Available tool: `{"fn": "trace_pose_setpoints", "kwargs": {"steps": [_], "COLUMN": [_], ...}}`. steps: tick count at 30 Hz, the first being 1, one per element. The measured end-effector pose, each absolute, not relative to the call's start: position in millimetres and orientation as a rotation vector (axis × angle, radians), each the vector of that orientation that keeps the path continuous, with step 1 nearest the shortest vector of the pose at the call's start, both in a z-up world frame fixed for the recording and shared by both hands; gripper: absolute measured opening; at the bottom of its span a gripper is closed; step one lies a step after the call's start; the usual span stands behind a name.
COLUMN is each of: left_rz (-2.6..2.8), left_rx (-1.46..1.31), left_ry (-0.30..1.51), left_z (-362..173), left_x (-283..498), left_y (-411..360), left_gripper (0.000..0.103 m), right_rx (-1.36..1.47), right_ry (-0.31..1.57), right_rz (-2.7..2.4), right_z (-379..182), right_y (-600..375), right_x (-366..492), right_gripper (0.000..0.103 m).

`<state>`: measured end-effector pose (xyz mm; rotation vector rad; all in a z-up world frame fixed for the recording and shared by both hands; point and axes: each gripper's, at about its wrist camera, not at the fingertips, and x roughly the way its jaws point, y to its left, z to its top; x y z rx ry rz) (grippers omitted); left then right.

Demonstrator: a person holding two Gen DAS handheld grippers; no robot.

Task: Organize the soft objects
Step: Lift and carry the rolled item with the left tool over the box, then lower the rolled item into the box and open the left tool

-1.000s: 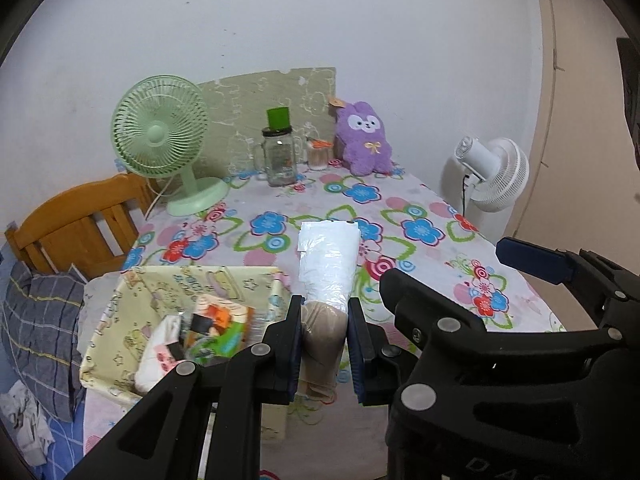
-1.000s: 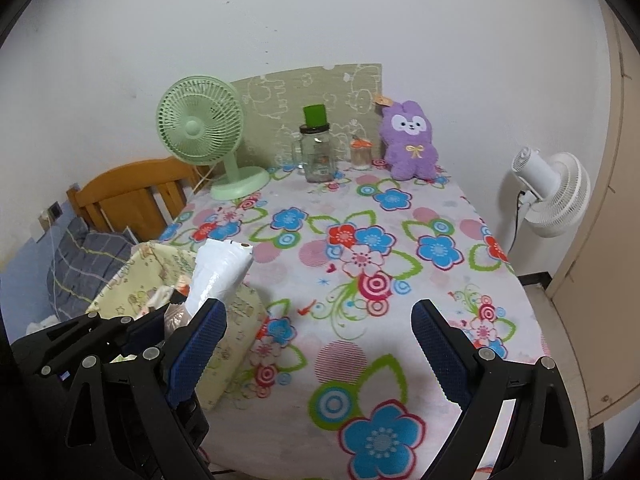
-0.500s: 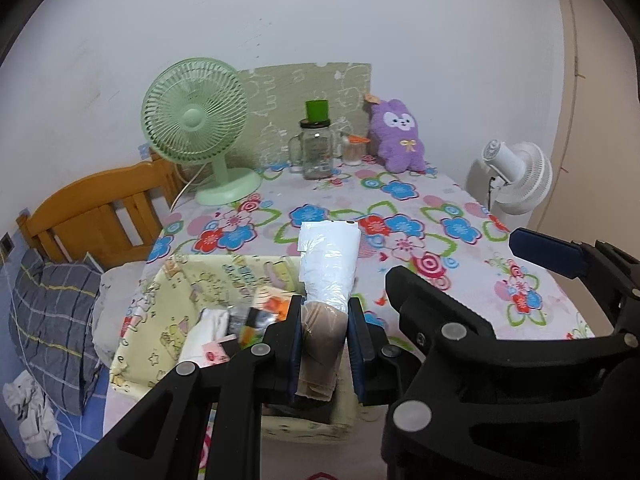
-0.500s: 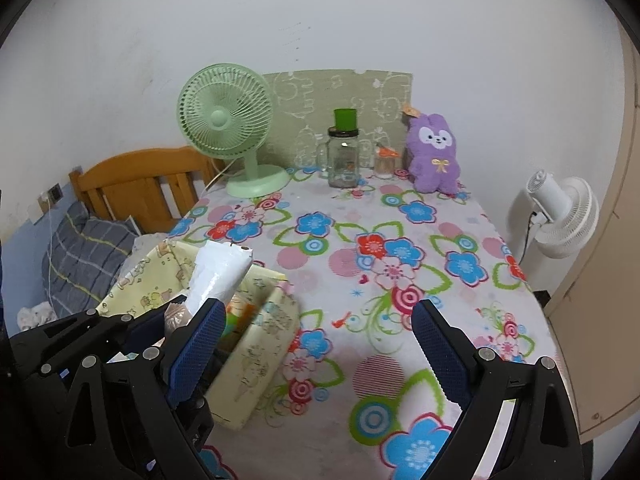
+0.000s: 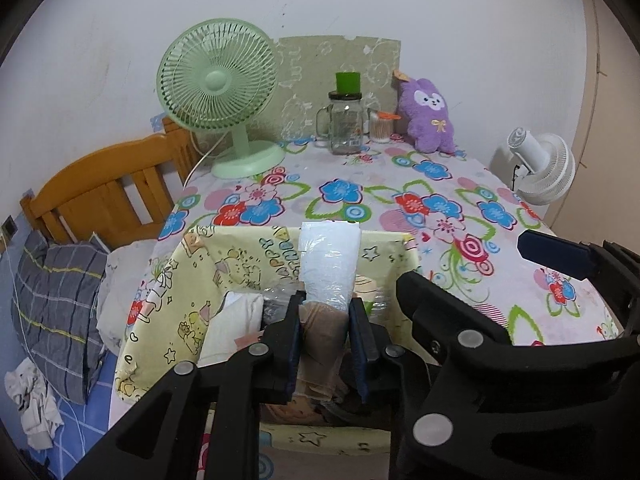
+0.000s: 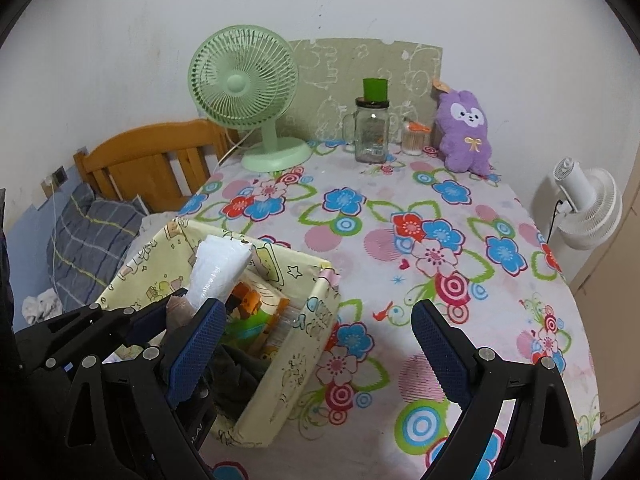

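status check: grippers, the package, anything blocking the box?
Left gripper jaws opening, white plastic-wrapped soft package between them, over yellow cartoon-print fabric box. Right gripper open, empty. Box already crowded.

Only the yellow fabric storage box (image 5: 256, 252) at the centre of the left wrist frame bears readable print, "HAPPY" on its far inner wall.

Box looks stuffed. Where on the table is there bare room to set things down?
Free: the wide floral tablecloth stretch between the yellow box and the back row, plus the near right corner. Crowded: the box interior, and the back edge with green fan, glass jar and purple plush.
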<state>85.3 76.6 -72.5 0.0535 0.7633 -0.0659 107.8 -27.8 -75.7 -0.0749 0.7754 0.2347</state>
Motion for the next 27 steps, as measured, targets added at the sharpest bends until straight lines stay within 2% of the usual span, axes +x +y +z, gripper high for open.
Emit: {"fn": "trace_pose_setpoints", "kwargs": {"steps": [1,6,9,13,19,27], "left_rz": [-0.065,-0.071,-0.069,-0.068,-0.063,-0.060], "left_rx": [0.047,0.037,0.035,0.032,0.037,0.045], "left_ry": [0.767,0.779,0.776,0.763,0.732,0.686], "left_z": [-74,-76,-76,-71,-60,-40], "left_x": [86,88,88,86,77,63], "left_y": [78,80,78,73,60,41], "left_gripper": [0.030,0.044,0.062,0.072,0.081,0.088], "right_rx": [-0.080,-0.092,-0.092,-0.082,-0.072,-0.052], "right_ry": [0.778,0.788,0.791,0.779,0.751,0.690], "right_rz": [0.238,0.245,0.245,0.237,0.226,0.207], "right_z": [-77,-81,-82,-78,-68,-48], "right_y": [-26,-22,-23,-29,-43,-65], "right_x": [110,115,116,114,105,88], "right_gripper": [0.096,0.096,0.096,0.096,0.096,0.096]}}
